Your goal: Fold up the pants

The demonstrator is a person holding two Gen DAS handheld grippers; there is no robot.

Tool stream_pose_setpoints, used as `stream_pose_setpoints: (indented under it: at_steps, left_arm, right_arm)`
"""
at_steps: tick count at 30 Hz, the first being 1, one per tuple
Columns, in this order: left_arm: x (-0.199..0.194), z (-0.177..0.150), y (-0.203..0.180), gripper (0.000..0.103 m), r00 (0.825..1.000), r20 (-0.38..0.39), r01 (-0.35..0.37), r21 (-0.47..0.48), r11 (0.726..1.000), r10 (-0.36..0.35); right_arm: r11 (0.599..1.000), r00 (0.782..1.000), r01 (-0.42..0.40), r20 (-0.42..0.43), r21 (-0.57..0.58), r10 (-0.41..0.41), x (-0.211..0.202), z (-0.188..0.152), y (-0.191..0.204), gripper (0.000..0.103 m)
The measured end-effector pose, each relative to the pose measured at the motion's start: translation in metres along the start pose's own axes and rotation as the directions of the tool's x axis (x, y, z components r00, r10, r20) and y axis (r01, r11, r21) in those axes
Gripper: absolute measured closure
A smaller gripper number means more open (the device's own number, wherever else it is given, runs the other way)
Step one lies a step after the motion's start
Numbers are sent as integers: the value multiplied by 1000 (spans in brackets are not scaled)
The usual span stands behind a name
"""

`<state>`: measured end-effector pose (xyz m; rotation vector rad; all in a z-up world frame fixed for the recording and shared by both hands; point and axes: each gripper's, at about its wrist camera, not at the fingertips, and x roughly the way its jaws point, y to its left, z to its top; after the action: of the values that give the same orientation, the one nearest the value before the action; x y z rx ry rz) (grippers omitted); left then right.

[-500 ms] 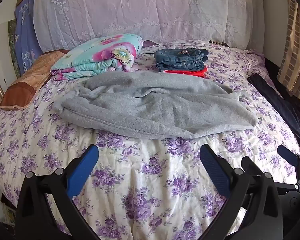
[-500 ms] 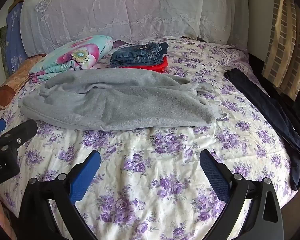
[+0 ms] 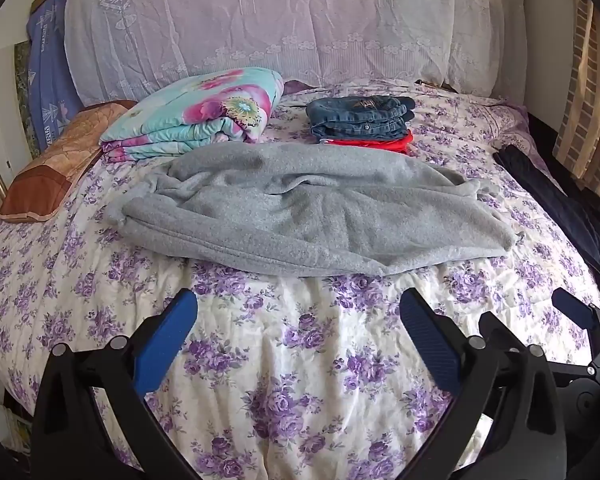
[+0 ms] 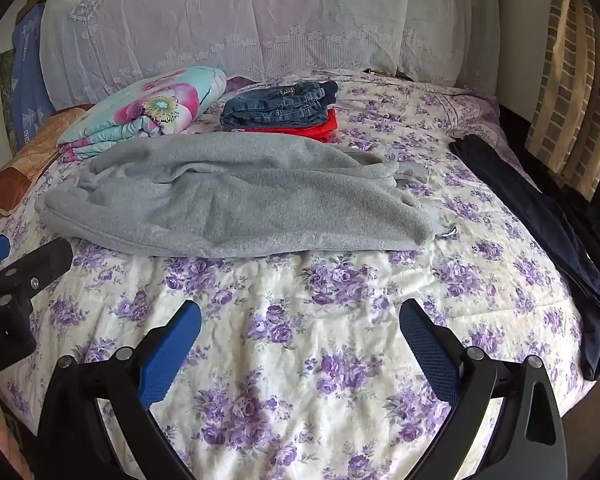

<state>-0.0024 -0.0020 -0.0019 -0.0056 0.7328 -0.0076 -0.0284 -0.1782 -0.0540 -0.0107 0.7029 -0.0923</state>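
Grey fleece pants (image 3: 312,216) lie crumpled across the middle of the bed, lengthwise left to right; they also show in the right wrist view (image 4: 236,200). My left gripper (image 3: 298,320) is open and empty, hovering over the bedspread short of the pants' near edge. My right gripper (image 4: 300,328) is open and empty too, over the bedspread in front of the pants' right end. The left gripper's side shows at the left edge of the right wrist view (image 4: 16,280).
A floral bedspread (image 3: 300,380) covers the bed. Behind the pants lie a folded flowered quilt (image 3: 196,116) and folded jeans on red cloth (image 3: 360,120). Dark navy pants (image 4: 540,232) lie along the right edge. Pillows under a lace cover (image 3: 300,28) line the headboard.
Both grippers have crept very slightly; the scene looks nearly the same. The pants have not moved.
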Motion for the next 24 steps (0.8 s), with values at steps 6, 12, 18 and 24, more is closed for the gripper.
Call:
stream_pose_setpoints:
  at_steps: [6,12,18,24]
  left_arm:
    - [1,0,2,5,1000,-3,-1,1,1000,1]
    - [1,1,3,5,1000,-4,2,0,1000,-2]
    - [1,0,3,5,1000,-6,4,1,1000,-4]
    - [3,0,5,5,1000,-5,6,-2,1000,-6]
  right_arm:
    - [1000,1000,-3,-3,-2,3,1,1,1,3]
    - [1000,1000,-3,-5,-10,3,0,1,5,3]
    - [1000,1000,-2,-6,-10,2,0,1,5,3]
    - [1000,1000,-2,-7,-10,2,-1,1,5,3]
